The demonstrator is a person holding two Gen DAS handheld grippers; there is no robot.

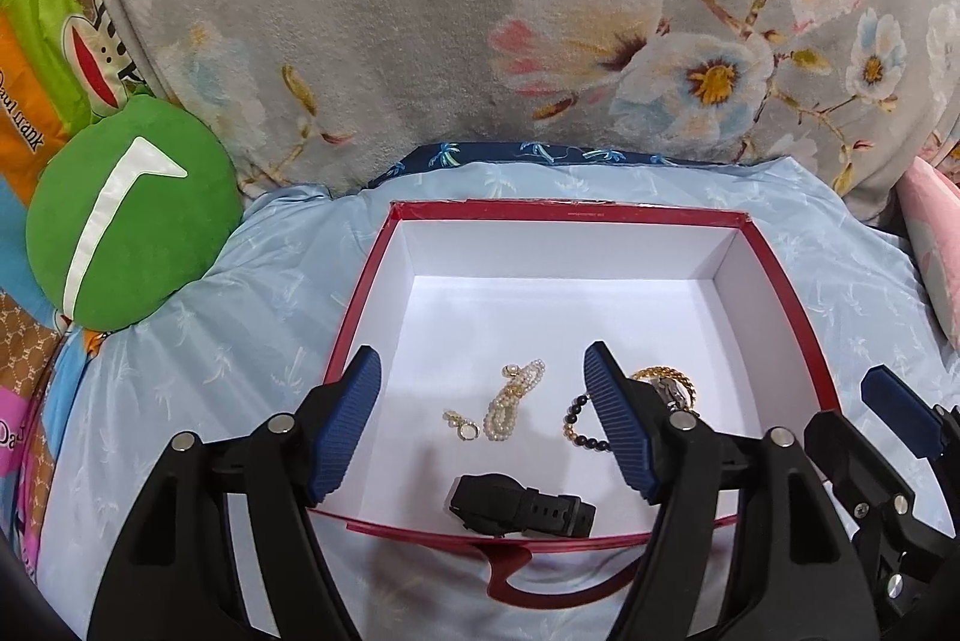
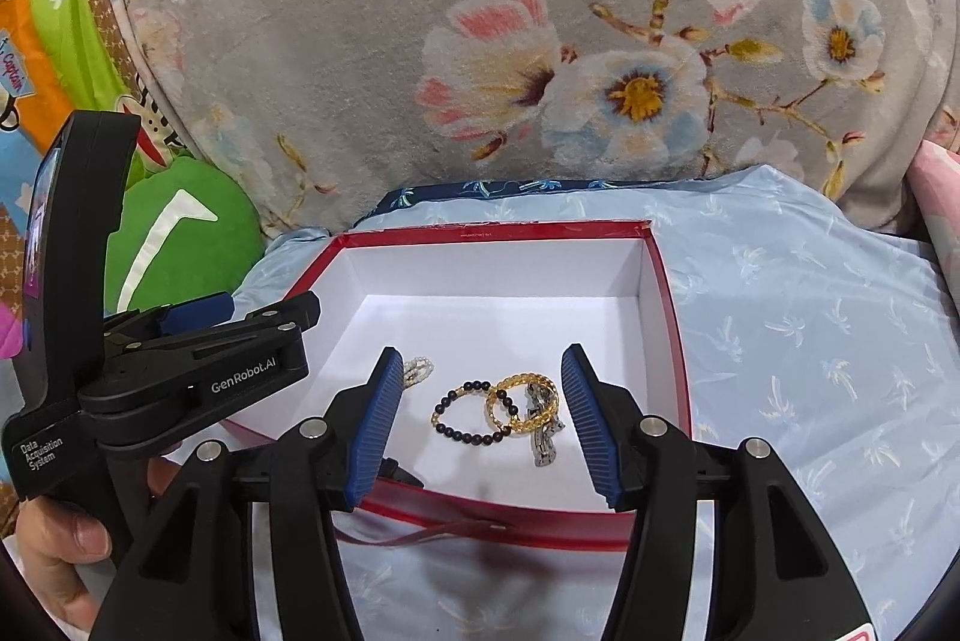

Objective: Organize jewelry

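Left wrist view — both the left gripper (image 1: 483,428) and right gripper (image 2: 480,422) hover spread apart, gripping nothing, above the red box (image 1: 576,215) holding a pearl bracelet (image 1: 510,401), black watch (image 1: 516,506) and beaded bracelet (image 2: 471,413).

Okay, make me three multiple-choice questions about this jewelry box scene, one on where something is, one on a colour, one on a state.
1. Where does the black watch lie?
A. On the blue sheet
B. Inside the red box, near its front wall
C. On the green cushion

2. What colour is the box's inside?
A. White
B. Red
C. Black

3. How is the right gripper?
A. Shut on a bracelet
B. Open, holding nothing
C. Shut on the watch

Answers: B, it rests on the box floor; A, floor and walls are white; B, the pads stand apart above the bead bracelet.
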